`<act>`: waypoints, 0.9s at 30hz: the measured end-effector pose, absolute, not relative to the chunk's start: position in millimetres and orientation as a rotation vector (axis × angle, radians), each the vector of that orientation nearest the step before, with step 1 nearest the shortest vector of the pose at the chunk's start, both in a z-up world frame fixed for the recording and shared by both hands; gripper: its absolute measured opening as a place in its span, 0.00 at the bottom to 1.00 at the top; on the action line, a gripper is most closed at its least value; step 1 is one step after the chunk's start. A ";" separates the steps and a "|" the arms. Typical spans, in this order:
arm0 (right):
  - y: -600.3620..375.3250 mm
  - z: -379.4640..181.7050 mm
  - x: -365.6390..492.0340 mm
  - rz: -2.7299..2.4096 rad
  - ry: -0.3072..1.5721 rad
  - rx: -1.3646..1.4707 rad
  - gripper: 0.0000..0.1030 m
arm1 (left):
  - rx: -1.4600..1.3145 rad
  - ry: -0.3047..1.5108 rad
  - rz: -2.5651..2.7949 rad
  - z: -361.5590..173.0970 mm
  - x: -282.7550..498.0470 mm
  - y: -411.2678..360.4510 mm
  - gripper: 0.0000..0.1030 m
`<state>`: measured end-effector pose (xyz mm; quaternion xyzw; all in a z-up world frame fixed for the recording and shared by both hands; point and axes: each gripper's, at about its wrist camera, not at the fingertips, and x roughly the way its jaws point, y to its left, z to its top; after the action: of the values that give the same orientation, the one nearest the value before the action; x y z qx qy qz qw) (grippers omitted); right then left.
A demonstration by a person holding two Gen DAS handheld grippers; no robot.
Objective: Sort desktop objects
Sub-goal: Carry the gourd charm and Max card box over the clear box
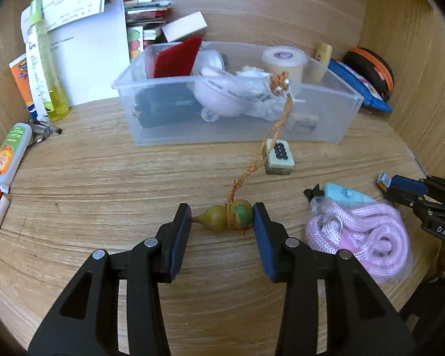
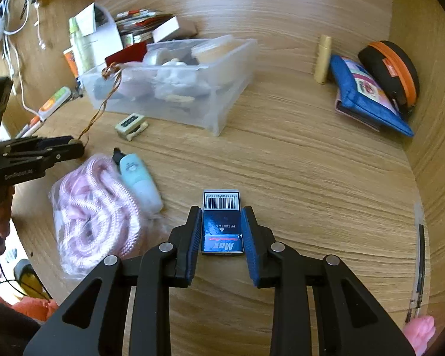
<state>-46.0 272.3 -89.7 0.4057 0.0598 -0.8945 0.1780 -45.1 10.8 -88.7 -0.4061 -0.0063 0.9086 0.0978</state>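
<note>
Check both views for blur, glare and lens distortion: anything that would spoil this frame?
Left wrist view: strong fisheye bend with dark corners; the gourd charm is fairly sharp, the pink rope bag slightly smeared. Right wrist view: same barrel bend; glare on the blue staple box washes out some print, the clear bin looks soft, and the far left edge is overexposed.

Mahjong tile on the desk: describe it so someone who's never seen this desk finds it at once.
Start at the clear plastic bin in the middle of the wooden desk. Just in front of its near wall, beside the orange cord, lies the mahjong tile. It is the only small cream block, its face marked with black dots.
</note>
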 end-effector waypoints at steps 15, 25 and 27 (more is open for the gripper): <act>264.8 -44.1 -56.2 -2.584 0.192 0.982 0.24 | -1.003 -0.086 2.748 -39.7 -38.5 -7.2 0.41; 253.0 -14.9 -64.7 -2.593 0.216 0.875 0.24 | -0.904 -0.002 2.775 -5.1 -45.8 -12.0 0.41; 250.8 -11.3 -67.6 -2.594 0.217 0.861 0.24 | -0.885 0.001 2.777 1.4 -48.5 -12.9 0.41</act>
<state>-67.6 250.8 -11.3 0.3077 0.0774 -0.9273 0.1984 -48.5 -12.9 1.4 -0.3016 0.0004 0.9467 0.1134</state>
